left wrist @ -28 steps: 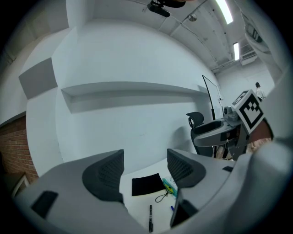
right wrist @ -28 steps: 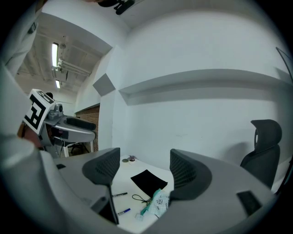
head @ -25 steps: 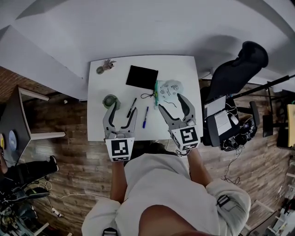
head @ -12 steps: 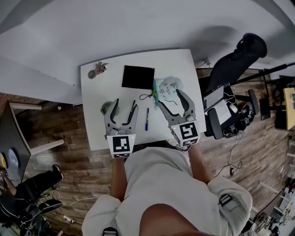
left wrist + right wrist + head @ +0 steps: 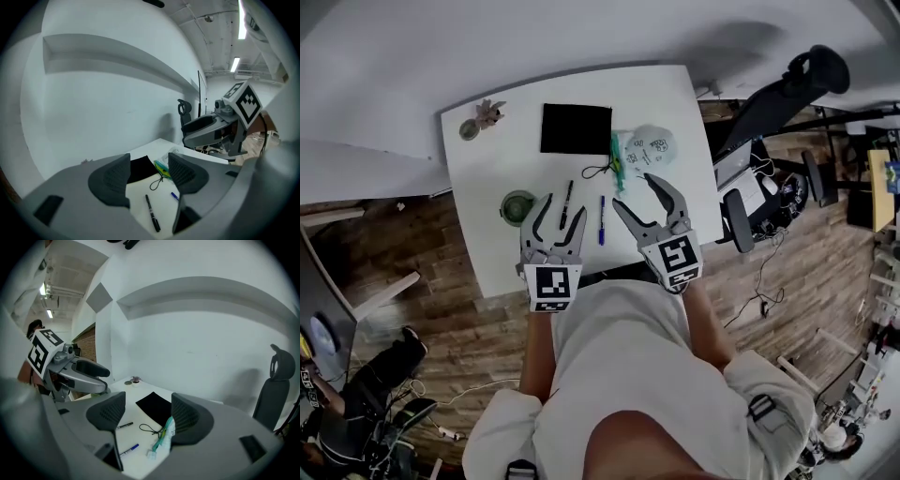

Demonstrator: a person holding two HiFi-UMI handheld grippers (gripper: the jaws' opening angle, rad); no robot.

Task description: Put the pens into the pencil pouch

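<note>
We hold the left gripper (image 5: 562,207) and right gripper (image 5: 636,192) empty — jaws apart, just narrowing — probably to line up with the slim black pen (image 5: 152,213).

Head view steeply down over table (image 5: 487,169); both gripper views low, sharing it.

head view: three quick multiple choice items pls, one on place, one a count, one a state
1. The blue pen lies: A) right of the black pen; B) by the small plant; C) on the floor.
2. Pens on the table: A) one; B) two; C) four.
3. The left tool is: A) shut on a pen; B) open, gripping nothing; C) shut, empty.
1 A: on bare table beside it. 2 B: one black, one blue. 3 B: jaws have just been closing yet stand apart, pads touching nothing.
</note>
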